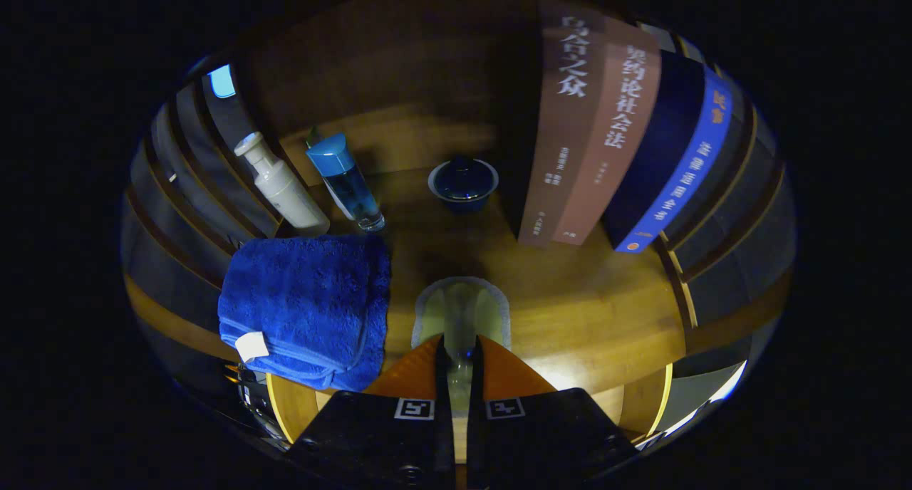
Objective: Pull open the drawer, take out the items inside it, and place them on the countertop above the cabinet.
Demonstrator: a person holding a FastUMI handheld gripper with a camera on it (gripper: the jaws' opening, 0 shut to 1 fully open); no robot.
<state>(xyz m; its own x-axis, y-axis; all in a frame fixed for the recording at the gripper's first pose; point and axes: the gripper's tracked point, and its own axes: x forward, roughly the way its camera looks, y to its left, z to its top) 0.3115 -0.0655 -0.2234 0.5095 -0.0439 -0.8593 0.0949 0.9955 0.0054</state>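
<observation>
Hand-held gripper point(459, 355) is hovering over the wooden surface point(605, 312), fingers nearly closed and pinching a small pale cloth or pad point(462, 312) that is hanging just ahead of them. Judging this as the placing step: an item from the drawer is being brought down onto the surface. To the left, a folded blue towel point(306, 308) is lying; beyond it, a white bottle point(281, 187) and blue tube point(349, 184); straight ahead, a lidded cup point(463, 182); ahead-right, books point(591, 134). Next move calls for lowering, then opening the fingers.

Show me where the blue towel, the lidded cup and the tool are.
blue towel point(306, 305): gripper view, middle of the folded top.
lidded cup point(463, 184): gripper view, the lid.
tool point(459, 358): gripper view, between its fingertips, nearly closed on a pale item.
</observation>
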